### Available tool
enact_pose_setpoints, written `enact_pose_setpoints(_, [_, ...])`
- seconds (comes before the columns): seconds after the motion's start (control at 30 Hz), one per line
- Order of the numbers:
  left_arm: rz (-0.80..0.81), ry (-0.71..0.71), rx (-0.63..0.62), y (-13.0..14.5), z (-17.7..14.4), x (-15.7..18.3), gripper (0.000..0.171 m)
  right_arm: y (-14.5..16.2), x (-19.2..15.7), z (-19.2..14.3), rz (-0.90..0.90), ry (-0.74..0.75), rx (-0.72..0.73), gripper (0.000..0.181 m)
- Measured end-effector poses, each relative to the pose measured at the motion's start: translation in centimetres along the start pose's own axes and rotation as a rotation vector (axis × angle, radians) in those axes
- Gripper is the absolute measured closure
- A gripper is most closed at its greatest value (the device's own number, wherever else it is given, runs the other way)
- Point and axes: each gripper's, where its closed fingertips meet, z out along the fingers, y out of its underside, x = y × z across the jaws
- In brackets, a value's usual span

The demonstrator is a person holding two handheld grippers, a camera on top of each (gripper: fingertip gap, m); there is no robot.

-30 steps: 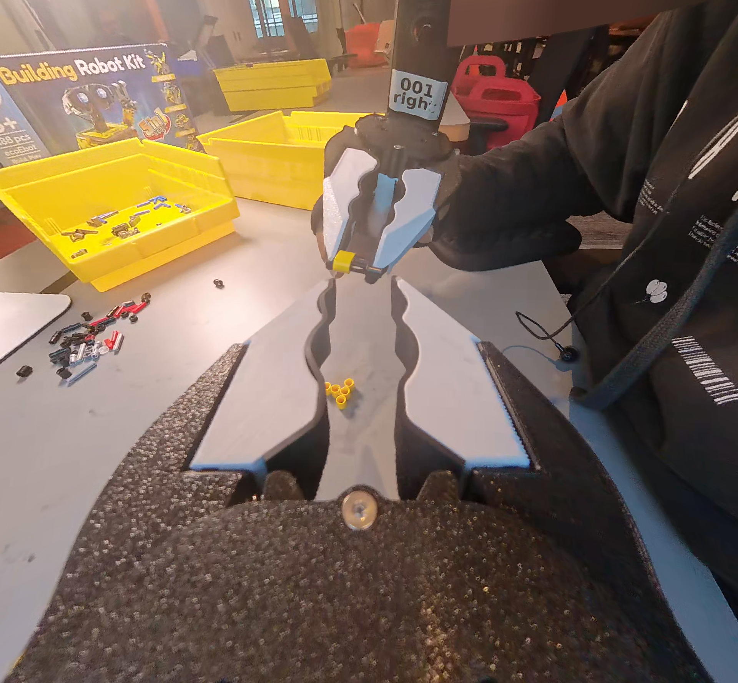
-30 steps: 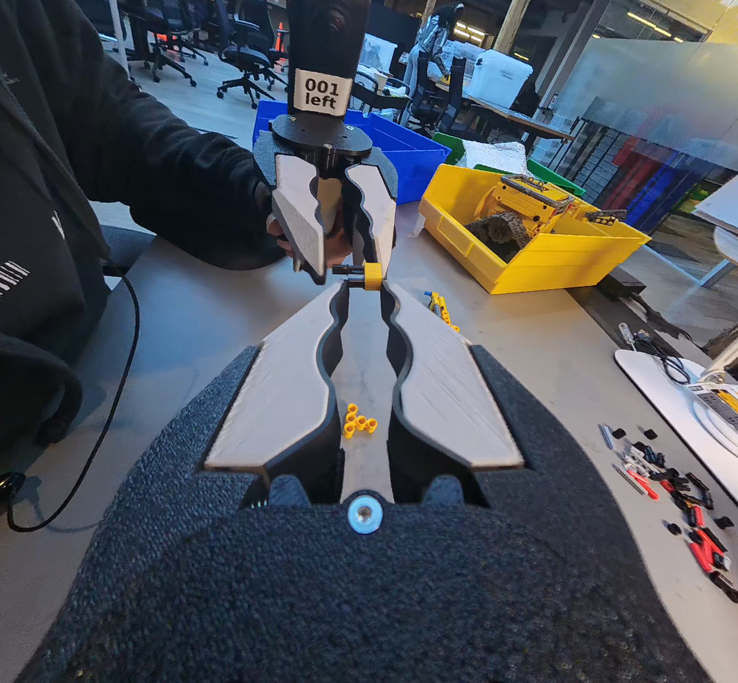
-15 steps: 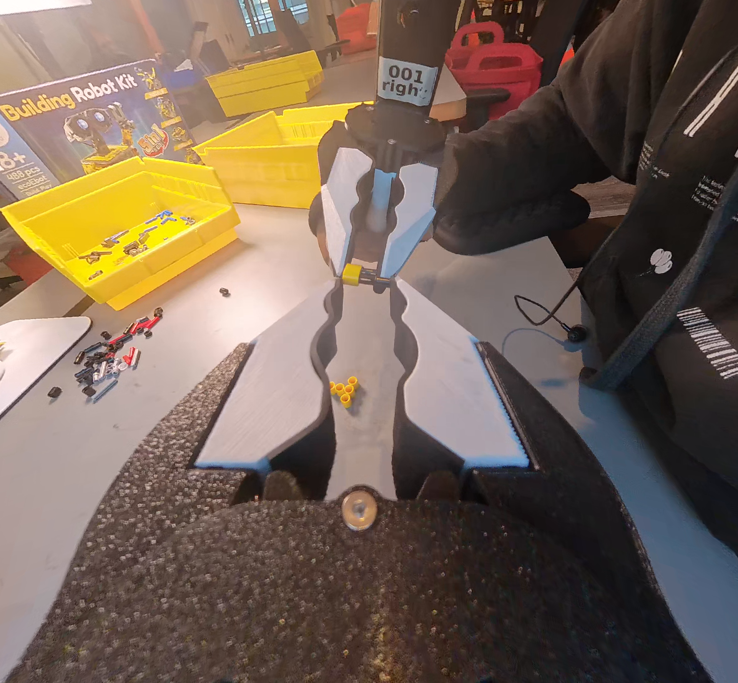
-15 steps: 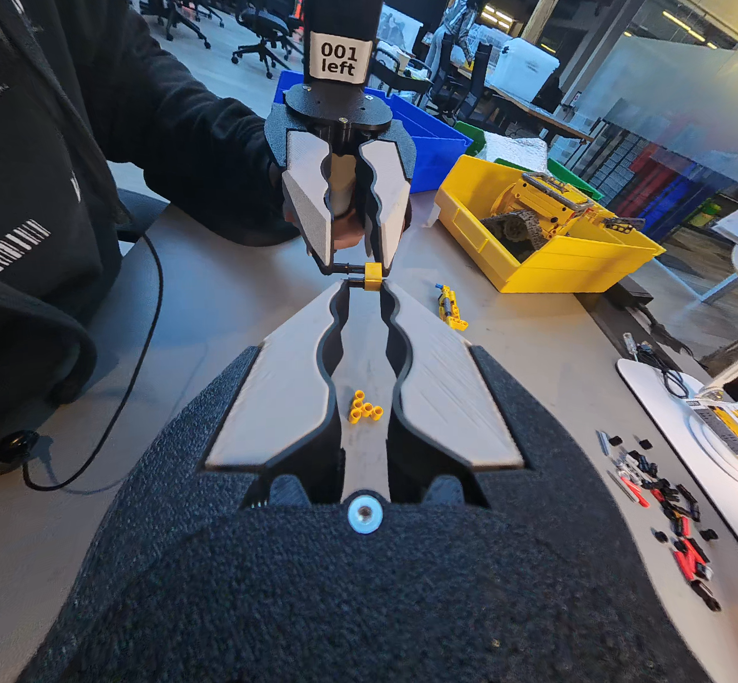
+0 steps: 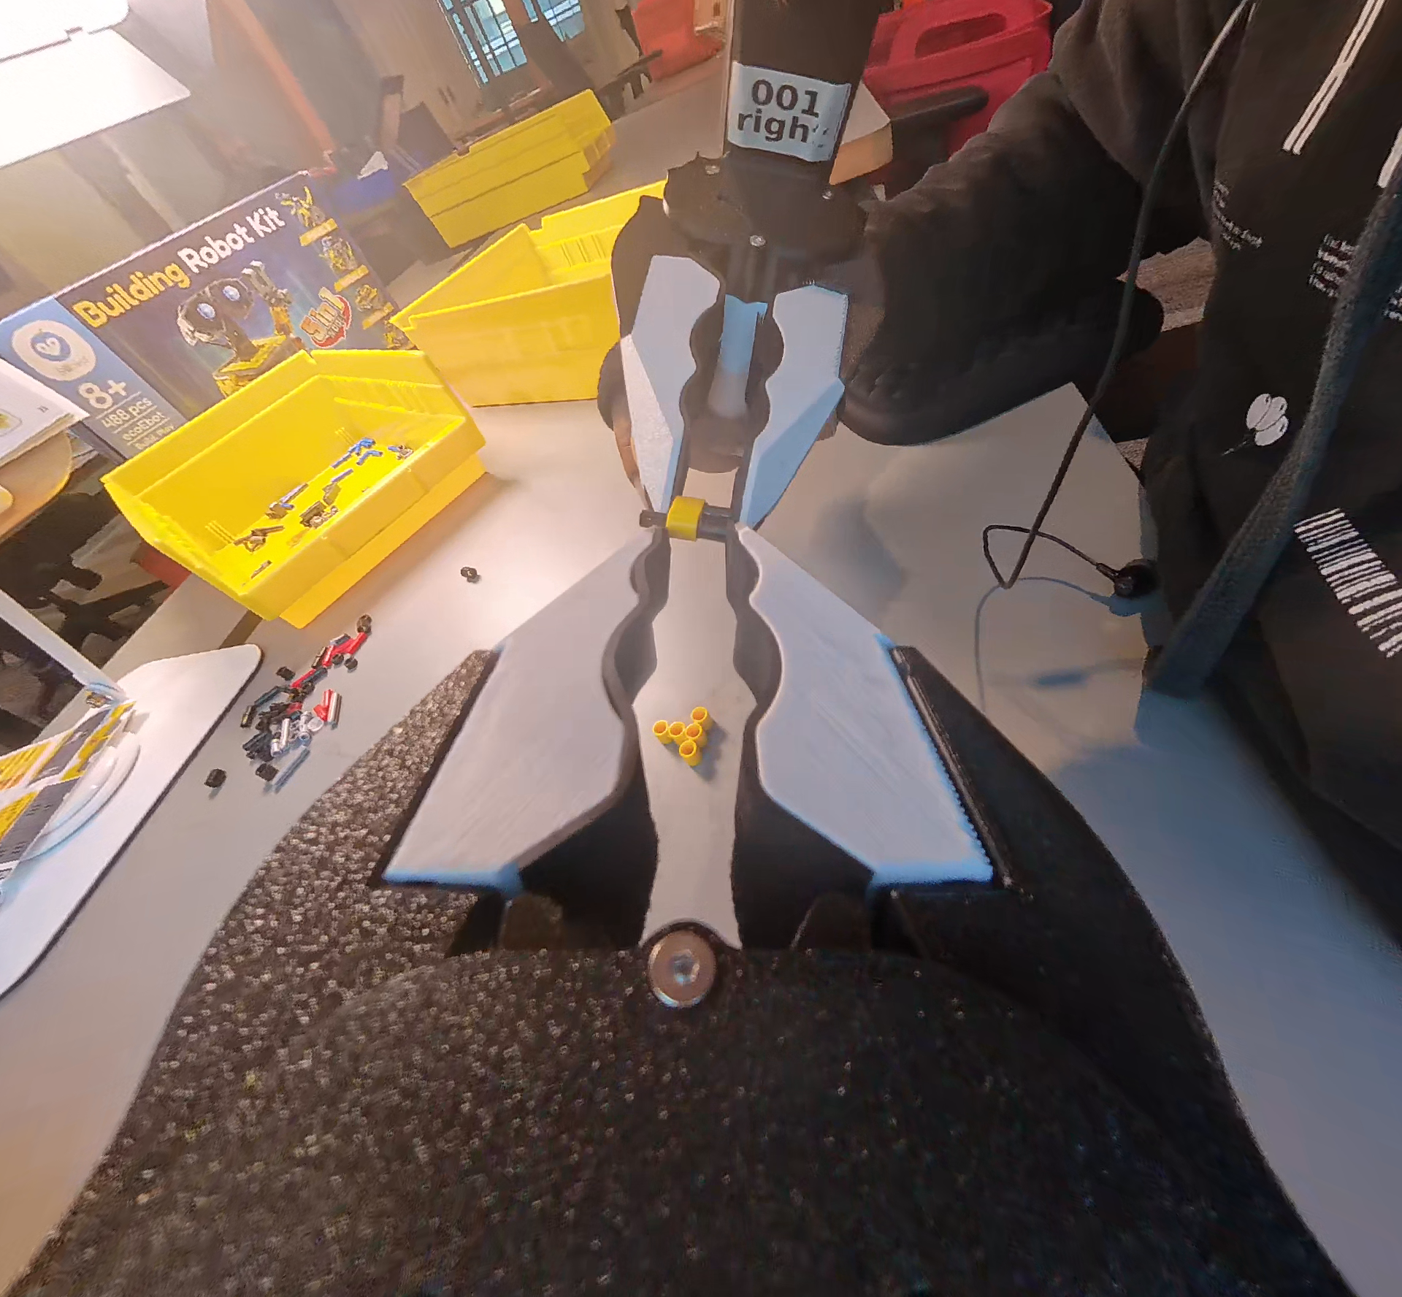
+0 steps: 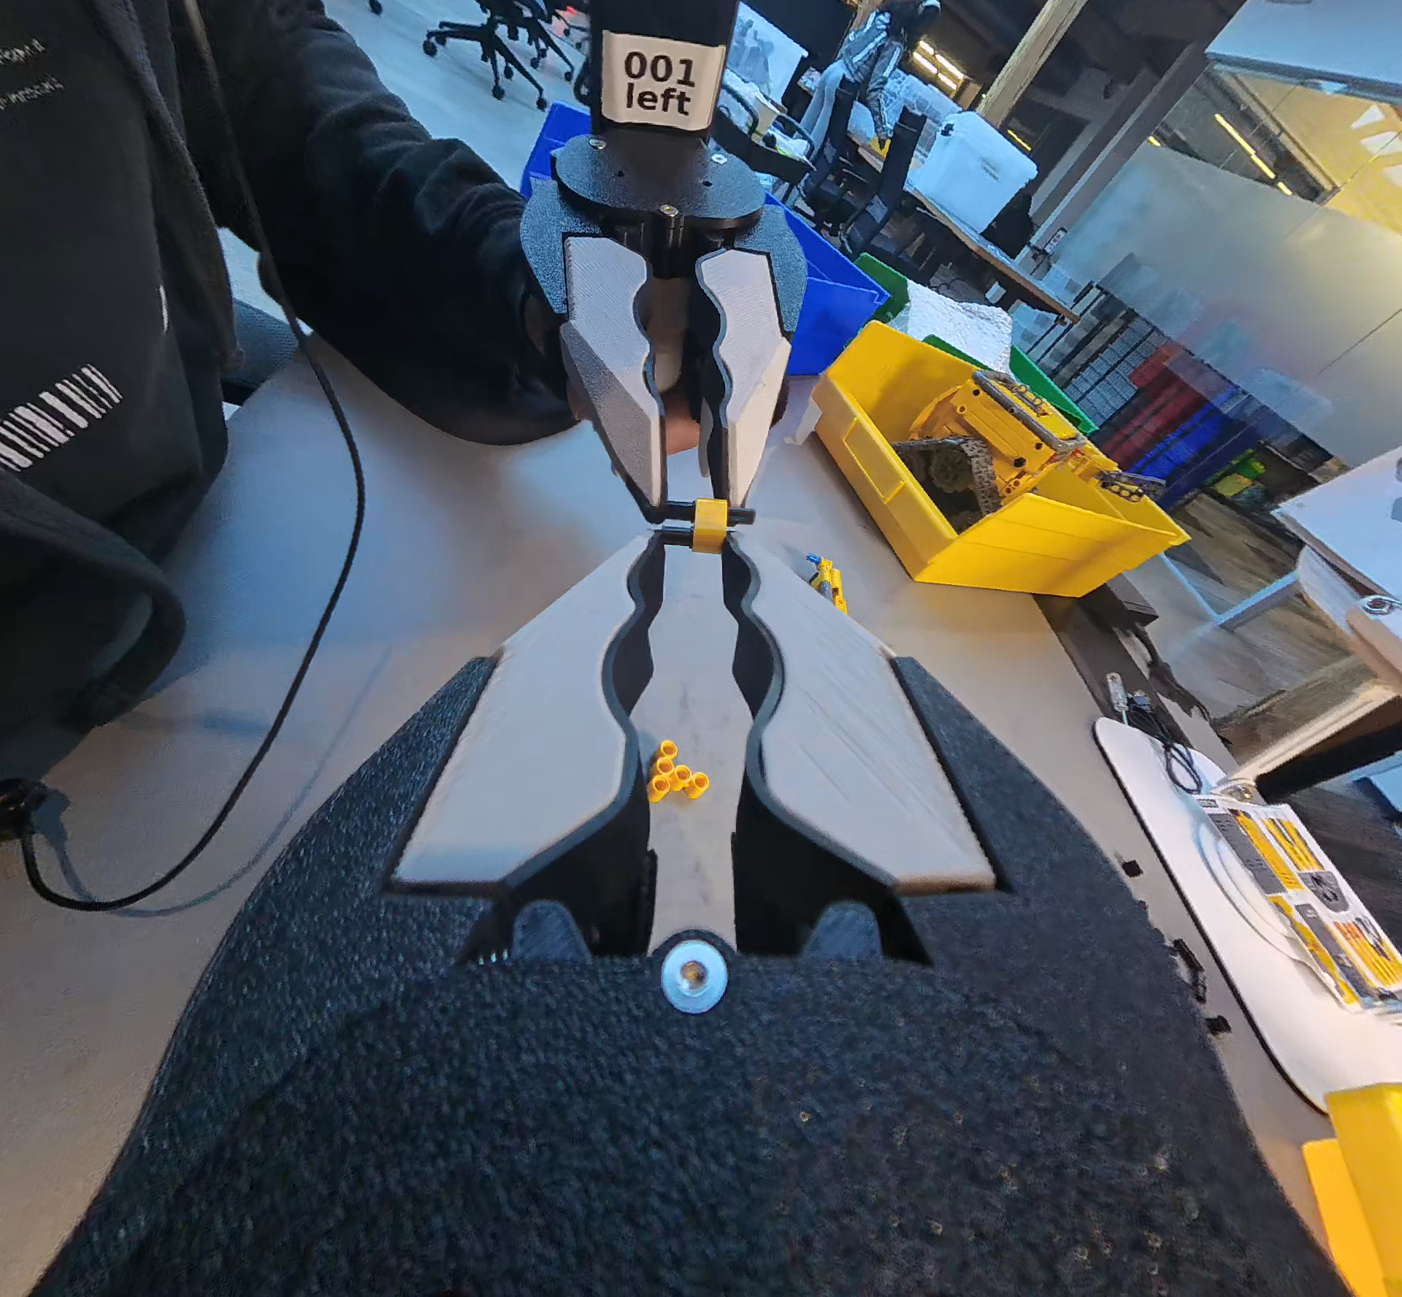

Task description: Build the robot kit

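Several loose parts (image 5: pixel 303 707) lie on the table (image 5: pixel 872 502), left of the left gripper (image 5: pixel 702 540). It meets the right gripper (image 5: pixel 694 513) tip to tip. Both are narrowed to a slim gap around a yellow collar (image 5: pixel 686 517) on a black pin (image 5: pixel 649 518). I cannot tell which claw clamps it. Yellow bushes (image 5: pixel 683 729) lie below, between the left fingers.

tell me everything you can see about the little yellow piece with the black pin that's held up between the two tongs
The yellow piece is a small, blocky plastic connector, glossy and bright, with a thin black pin running through it and sticking out on both sides. It is held level in the air above the grey table, right where the tips of the left tongs and the right tongs meet. Both tongs close in on it at their tips. A cluster of small yellow tubes lies on the table beneath, apart from it.
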Motion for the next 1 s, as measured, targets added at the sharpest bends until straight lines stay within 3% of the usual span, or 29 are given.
enact_pose_setpoints(0.23, [-0.03, 0.018, -0.008, 0.3, 0.0, 0.1, 0.158, 0.2, -0.1, 0.1, -0.042, 0.01, -0.013, 0.167])
enact_pose_setpoints(0.53, [-0.106, 0.027, -0.03, 1.6, 0.4, -0.6, 0.157, 1.5, 0.4, 0.4, 0.046, 0.022, -0.018, 0.167])
enact_pose_setpoints(0.73, [-0.082, 0.024, -0.047, 2.6, 0.6, -0.8, 0.148, 2.4, 0.7, 0.5, 0.328, -0.058, -0.003, 0.166])
enact_pose_setpoints(0.9, [0.096, -0.017, -0.109, 2.8, 0.9, -0.2, 0.142, 2.6, -0.3, 0.5, 0.654, -0.241, -0.014, 0.166])
enact_pose_setpoints(1.0, [0.207, -0.041, -0.152, 2.9, 1.3, 0.5, 0.149, 2.6, -1.6, 0.6, 0.807, -0.353, -0.048, 0.166])
